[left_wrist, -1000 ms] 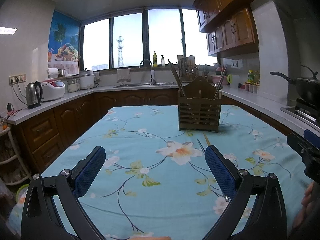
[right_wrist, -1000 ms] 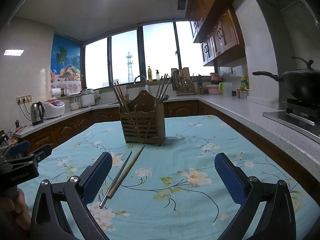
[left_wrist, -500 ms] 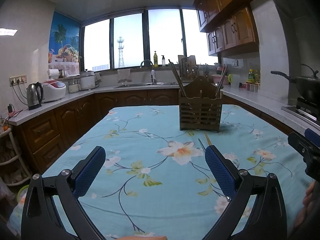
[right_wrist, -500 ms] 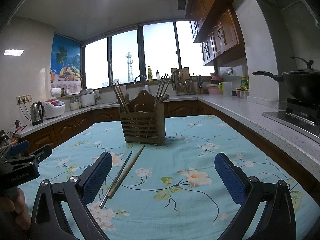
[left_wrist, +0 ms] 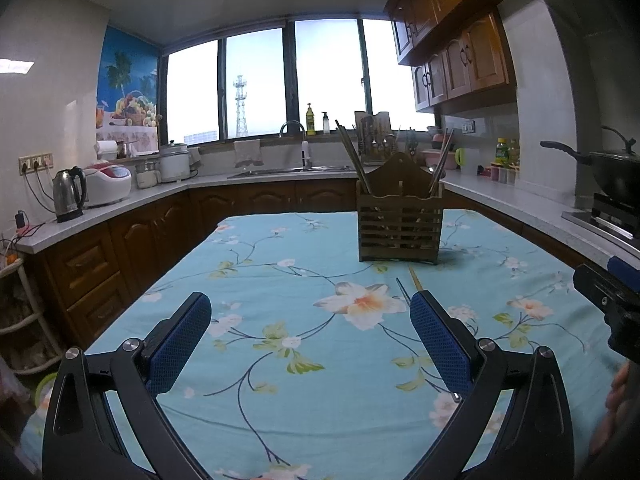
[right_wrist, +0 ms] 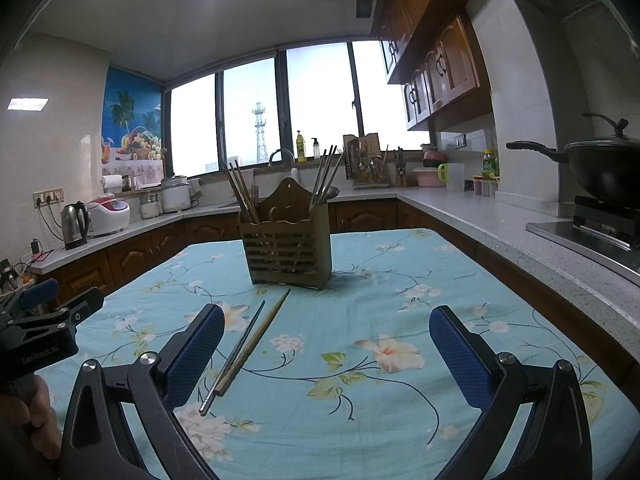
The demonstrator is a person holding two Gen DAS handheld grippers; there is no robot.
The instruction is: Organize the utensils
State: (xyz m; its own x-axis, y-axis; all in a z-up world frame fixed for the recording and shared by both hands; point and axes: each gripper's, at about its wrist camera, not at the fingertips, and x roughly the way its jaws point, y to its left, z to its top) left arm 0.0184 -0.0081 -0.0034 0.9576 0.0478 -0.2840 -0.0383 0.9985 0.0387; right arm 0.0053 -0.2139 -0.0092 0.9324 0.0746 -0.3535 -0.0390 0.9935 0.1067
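A slatted wooden utensil holder (right_wrist: pixel 289 246) stands on the floral blue tablecloth (right_wrist: pixel 360 400) with several chopsticks in its left and right compartments; it also shows in the left wrist view (left_wrist: pixel 399 228). A wooden chopstick (right_wrist: pixel 256 340) and a metal chopstick (right_wrist: pixel 234 356) lie side by side on the cloth in front of it, just right of my right gripper's left finger. Their far tips show in the left wrist view (left_wrist: pixel 412 280). My right gripper (right_wrist: pixel 326 334) is open and empty. My left gripper (left_wrist: pixel 310 322) is open and empty, left of the chopsticks.
Counters run around the table: a kettle (left_wrist: pixel 69 194) and rice cooker (left_wrist: pixel 107 185) at the left, a sink (left_wrist: pixel 292 168) at the back, a black wok (right_wrist: pixel 600 168) on the stove at the right. My left gripper shows in the right wrist view (right_wrist: pixel 44 328).
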